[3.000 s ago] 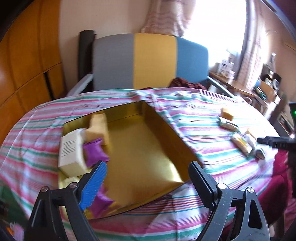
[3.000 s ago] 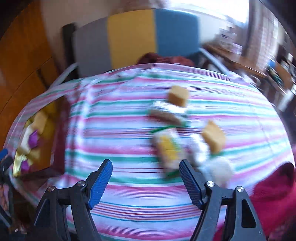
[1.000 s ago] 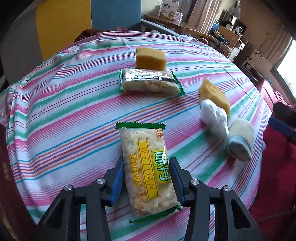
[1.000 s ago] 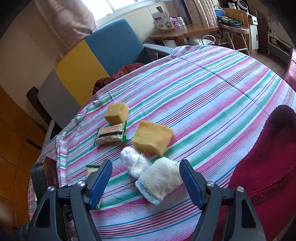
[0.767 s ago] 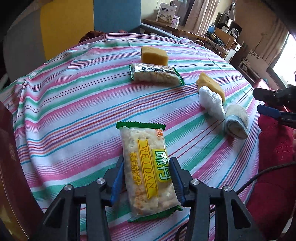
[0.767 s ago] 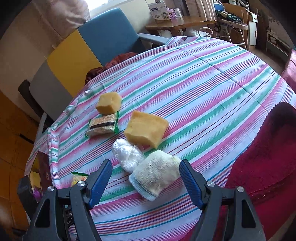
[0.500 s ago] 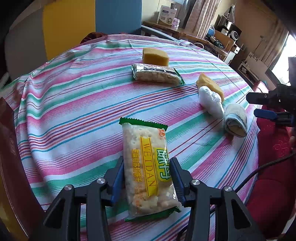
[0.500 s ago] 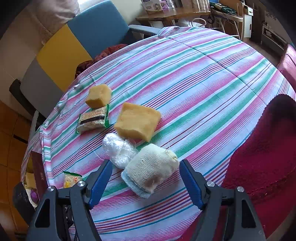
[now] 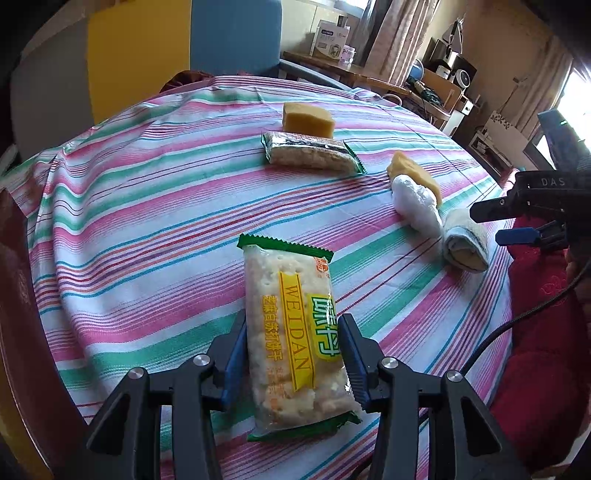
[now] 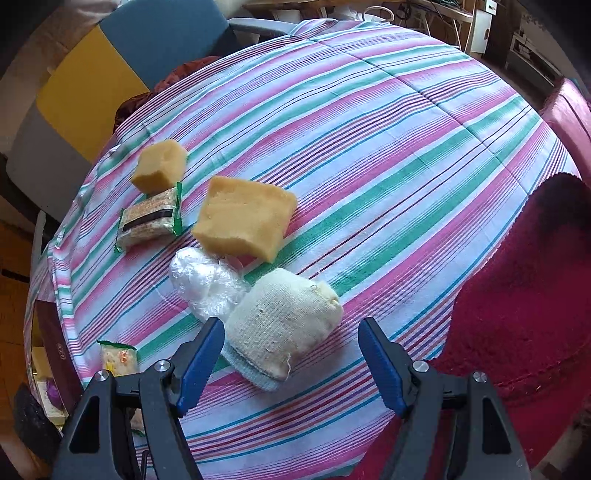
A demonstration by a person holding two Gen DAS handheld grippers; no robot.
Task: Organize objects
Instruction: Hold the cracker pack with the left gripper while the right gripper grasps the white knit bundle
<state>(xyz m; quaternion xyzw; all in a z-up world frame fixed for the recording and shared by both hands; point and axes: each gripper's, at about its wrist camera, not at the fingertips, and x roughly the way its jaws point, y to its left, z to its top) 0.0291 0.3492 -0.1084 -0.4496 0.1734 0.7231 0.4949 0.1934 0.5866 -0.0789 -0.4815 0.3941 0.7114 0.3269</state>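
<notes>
Our left gripper (image 9: 293, 363) squeezes the cracker pack (image 9: 293, 332), our right gripper (image 10: 291, 352) gapes wide around the rolled sock (image 10: 282, 325), and four things wait at eleven o'clock.

I'm in somebody's living room, looks like — a table under a striped tablecloth (image 9: 155, 192), a grey, yellow and blue armchair (image 9: 140, 55) pulled up behind it, curtains (image 9: 399, 33) at the window, and a cluttered wooden side desk (image 9: 369, 79) with boxes and small appliances — plain home stuff.
</notes>
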